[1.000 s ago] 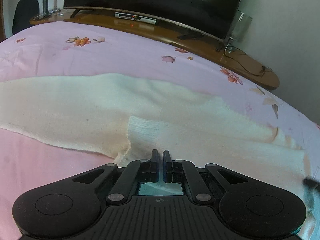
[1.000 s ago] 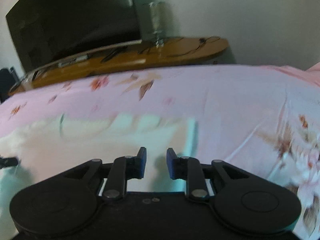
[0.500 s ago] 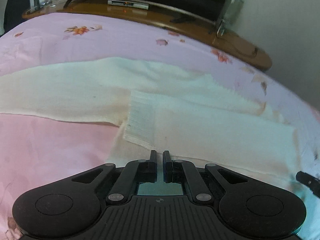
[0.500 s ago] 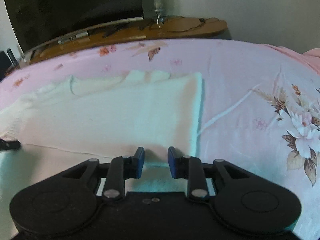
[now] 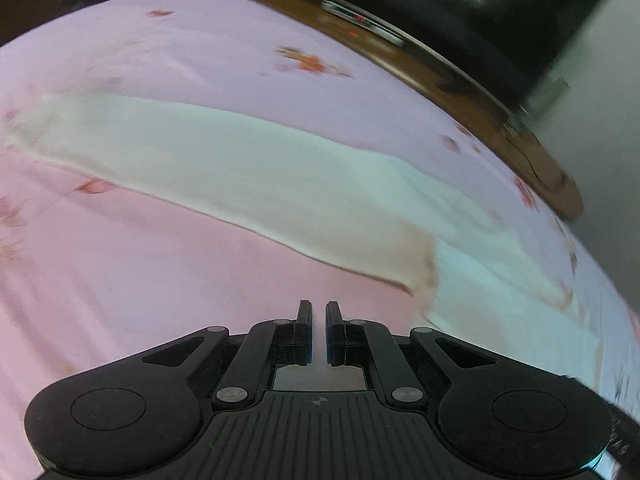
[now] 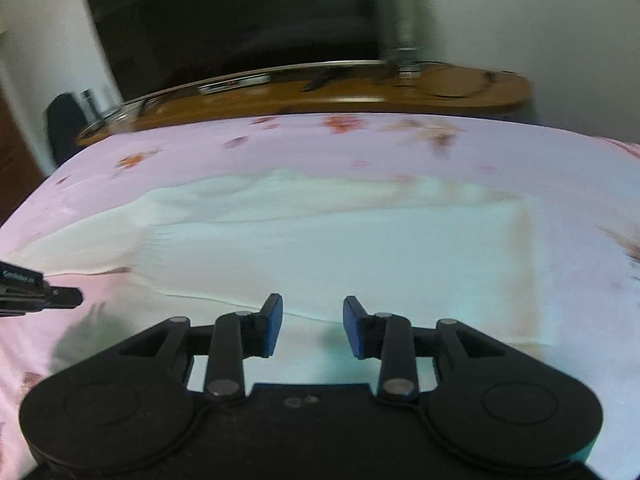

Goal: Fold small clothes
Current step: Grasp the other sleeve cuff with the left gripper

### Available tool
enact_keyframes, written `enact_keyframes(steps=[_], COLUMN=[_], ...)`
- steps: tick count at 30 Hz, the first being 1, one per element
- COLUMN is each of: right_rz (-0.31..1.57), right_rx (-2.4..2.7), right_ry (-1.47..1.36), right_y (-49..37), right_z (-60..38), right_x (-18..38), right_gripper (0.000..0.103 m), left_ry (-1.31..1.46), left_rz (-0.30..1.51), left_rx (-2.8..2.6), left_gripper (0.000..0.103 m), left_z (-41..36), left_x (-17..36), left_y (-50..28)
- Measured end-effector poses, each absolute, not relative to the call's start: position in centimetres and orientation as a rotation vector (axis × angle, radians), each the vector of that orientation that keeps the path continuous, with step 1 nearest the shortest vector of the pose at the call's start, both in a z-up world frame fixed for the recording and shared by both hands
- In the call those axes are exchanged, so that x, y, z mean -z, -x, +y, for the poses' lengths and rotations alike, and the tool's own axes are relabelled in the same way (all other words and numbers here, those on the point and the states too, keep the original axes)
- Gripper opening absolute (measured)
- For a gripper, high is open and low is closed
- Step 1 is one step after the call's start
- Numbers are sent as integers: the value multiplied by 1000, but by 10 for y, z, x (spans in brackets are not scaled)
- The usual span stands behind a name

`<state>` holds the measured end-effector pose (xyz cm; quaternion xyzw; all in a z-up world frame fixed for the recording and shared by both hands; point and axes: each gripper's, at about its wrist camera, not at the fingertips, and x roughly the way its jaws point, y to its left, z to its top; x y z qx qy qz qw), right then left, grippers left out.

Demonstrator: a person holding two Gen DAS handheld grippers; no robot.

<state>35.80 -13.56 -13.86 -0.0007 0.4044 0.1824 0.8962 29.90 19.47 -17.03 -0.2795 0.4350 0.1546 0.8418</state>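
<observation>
Risk lies in the cream garment point(image 6: 340, 248), half-folded on the pink bed point(image 5: 120, 280), since the empty left hand-held gripper point(image 5: 316, 332), jaws narrow, and wide-open right hand-held gripper point(image 6: 313, 326) could drag layers askew.

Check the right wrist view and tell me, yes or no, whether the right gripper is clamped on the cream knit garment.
No: the right gripper stands open above the cream knit garment.

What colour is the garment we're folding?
Cream white, plain, no print: the garment shows best in the right wrist view.
</observation>
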Motion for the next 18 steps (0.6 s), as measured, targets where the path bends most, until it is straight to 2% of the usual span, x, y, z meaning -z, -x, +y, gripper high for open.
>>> enact_keyframes(steps=[7, 18], right_rz=[873, 887], right_rx=[-488, -522], right_ry=[40, 42], right_y=[-378, -391], right_z=[-45, -8], right_x=[160, 172], right_gripper=[33, 35], left_ry=[771, 1054], left_rz=[856, 737], left_rx=[-471, -579], left_gripper=[4, 4], left_z=[270, 351], left_x=[187, 214], left_y=[-266, -246])
